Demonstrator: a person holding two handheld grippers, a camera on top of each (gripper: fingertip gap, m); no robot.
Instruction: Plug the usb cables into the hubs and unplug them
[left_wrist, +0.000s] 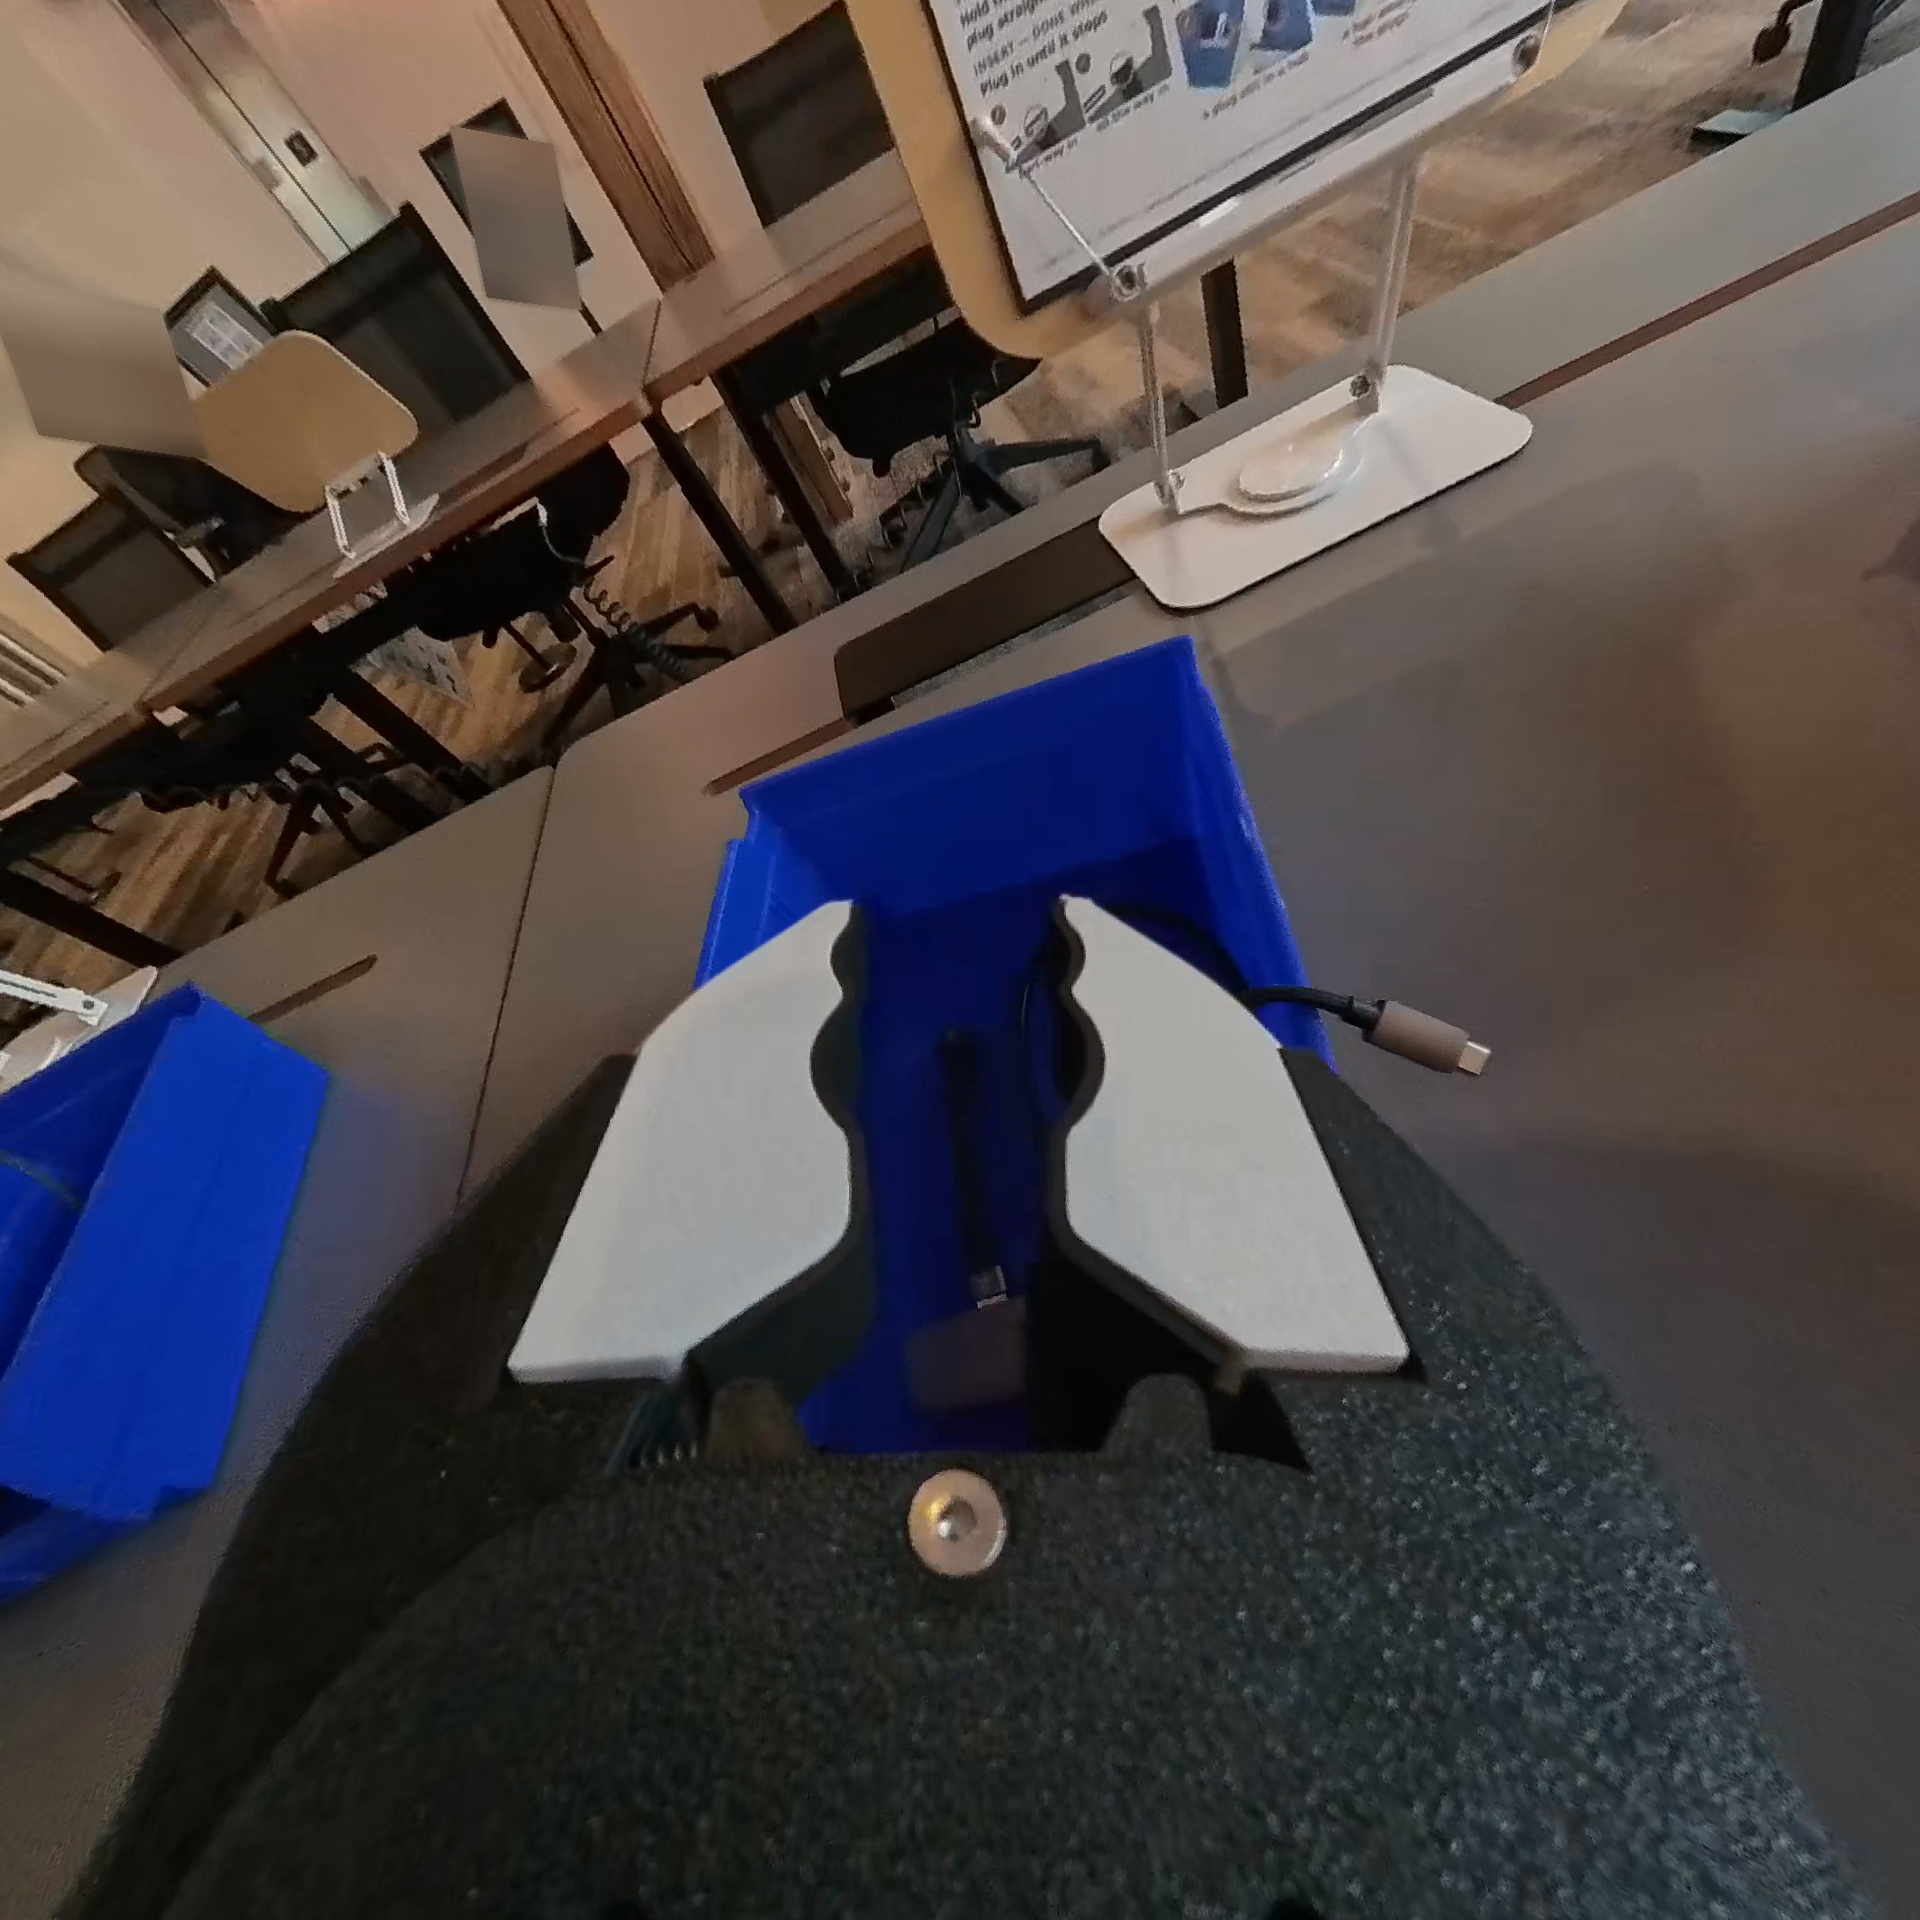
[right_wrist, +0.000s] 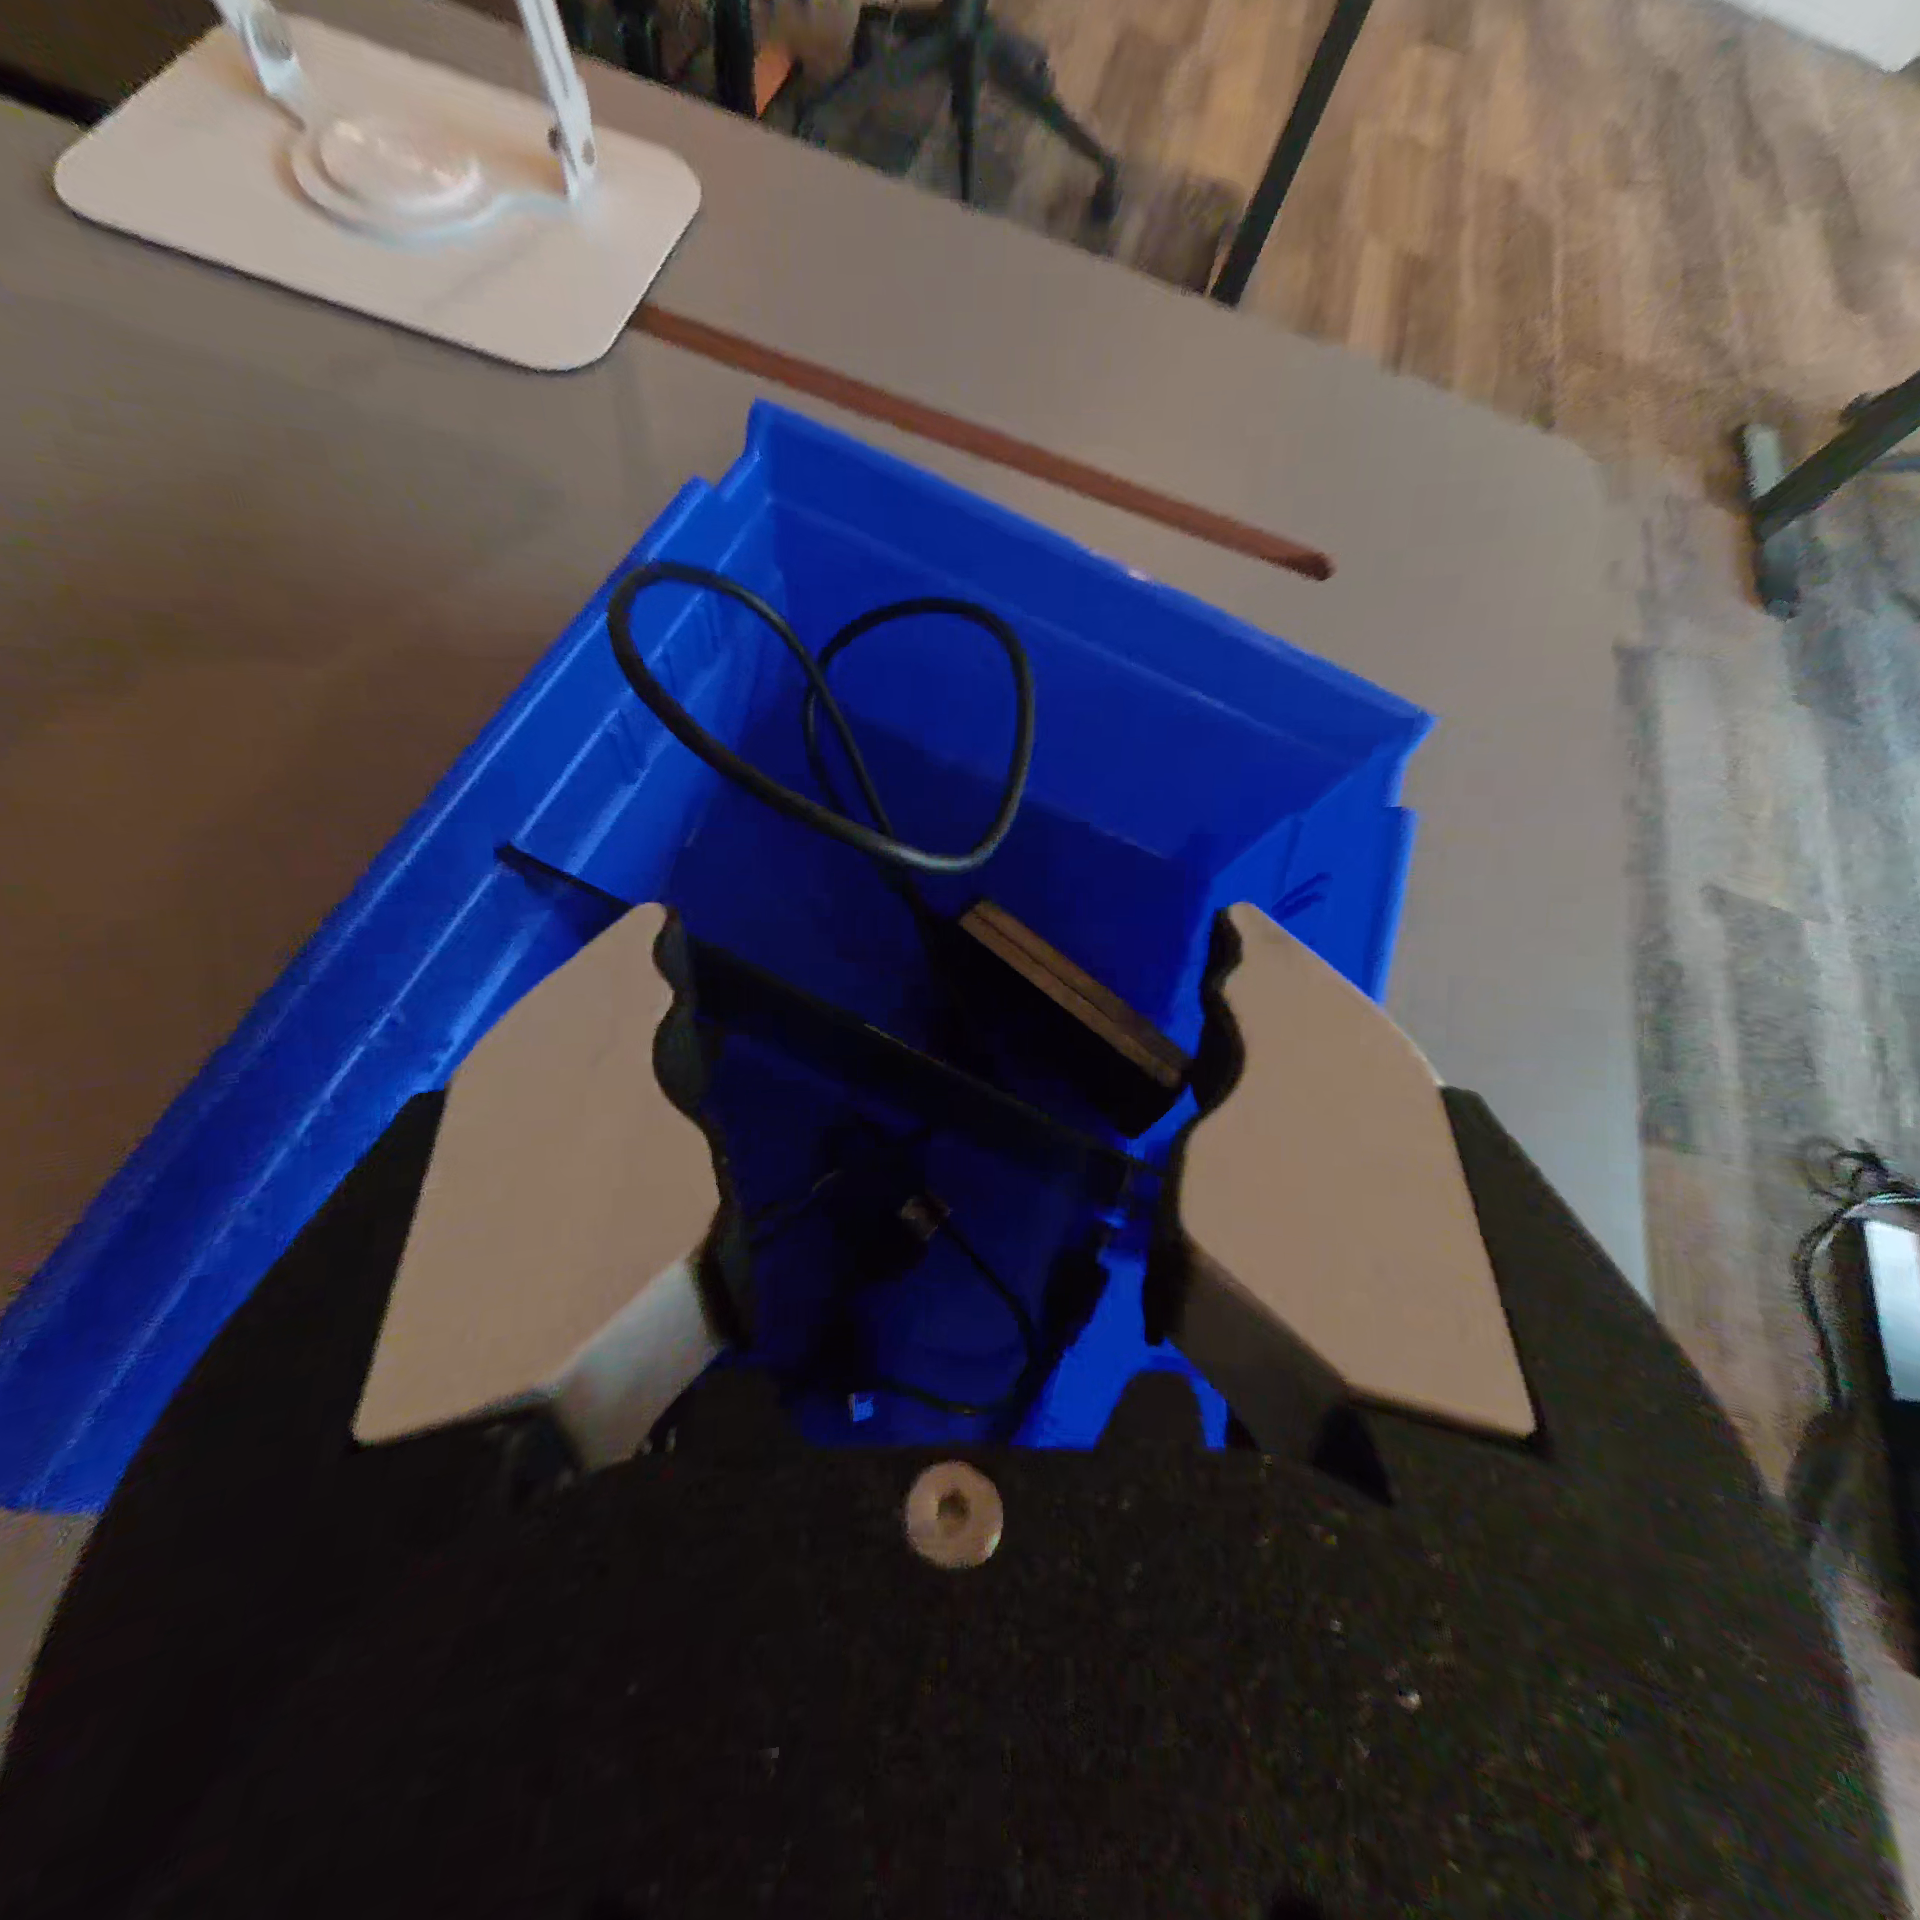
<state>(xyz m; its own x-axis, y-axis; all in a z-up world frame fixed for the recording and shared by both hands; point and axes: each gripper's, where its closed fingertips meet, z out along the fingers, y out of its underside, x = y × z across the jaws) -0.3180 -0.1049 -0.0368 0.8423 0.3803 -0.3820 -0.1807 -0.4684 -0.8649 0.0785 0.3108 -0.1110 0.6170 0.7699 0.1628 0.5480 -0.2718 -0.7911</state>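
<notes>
My left gripper is open and empty, its white fingers poised over a blue bin. Low in that bin lie a grey hub and a black cable end. A black cable with a grey plug hangs out over the bin's right wall. My right gripper is wide open and empty above another blue bin. That bin holds a looped black cable, a flat dark hub and a long black bar-shaped piece.
A white stand base holding a sheet of pictures stands on the grey table behind the bins; it also shows in the right wrist view. A further blue bin sits at the left. The table edge drops to the floor on the right. My right fingertips sit around 60 cm from my left ones.
</notes>
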